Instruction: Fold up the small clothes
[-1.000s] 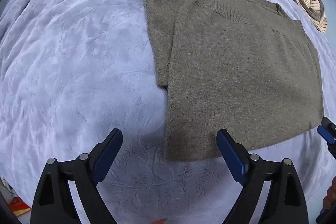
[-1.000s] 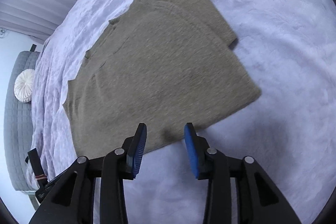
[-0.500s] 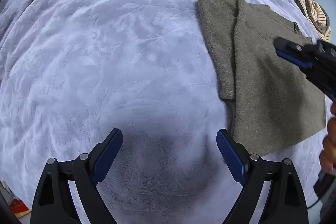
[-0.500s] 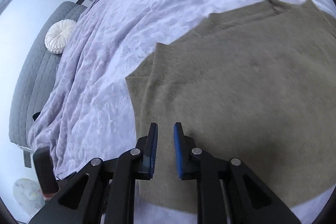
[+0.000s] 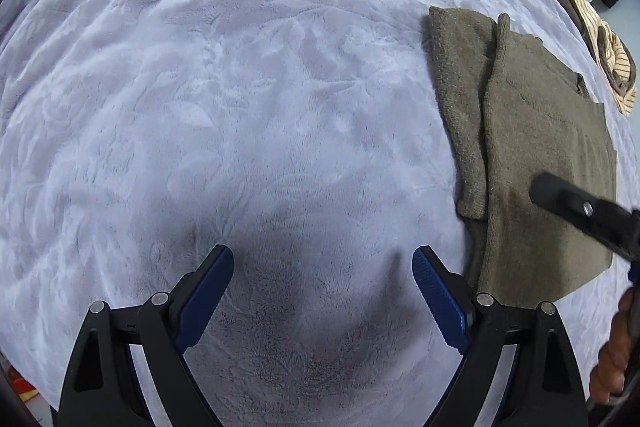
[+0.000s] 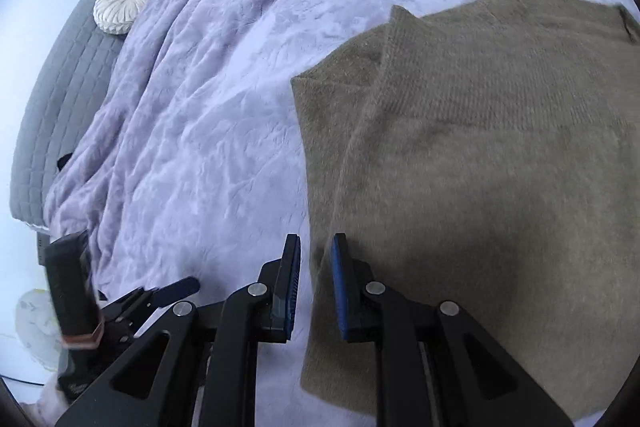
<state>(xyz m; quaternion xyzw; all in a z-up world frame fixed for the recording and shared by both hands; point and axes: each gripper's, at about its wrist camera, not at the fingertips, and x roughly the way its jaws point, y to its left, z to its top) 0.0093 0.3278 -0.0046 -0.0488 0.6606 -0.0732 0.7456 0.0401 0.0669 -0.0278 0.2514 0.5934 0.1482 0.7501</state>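
An olive-green knit sweater (image 5: 536,155) lies flat and partly folded on the lavender blanket (image 5: 240,107), at the right of the left wrist view. It fills the right of the right wrist view (image 6: 480,167). My left gripper (image 5: 323,291) is wide open and empty over bare blanket, left of the sweater. My right gripper (image 6: 316,291) hovers over the sweater's left edge, its jaws a narrow gap apart with nothing between them. Its black finger (image 5: 580,207) shows over the sweater in the left wrist view.
A pile of other clothes (image 5: 592,7) lies at the bed's far right edge. A grey quilted headboard (image 6: 60,87) and a round white cushion (image 6: 124,1) are at the far left. The left gripper (image 6: 120,311) shows at the lower left.
My left gripper moved left, off the sweater, onto bare blanket. My right gripper swung over the sweater toward its left edge and its jaws narrowed.
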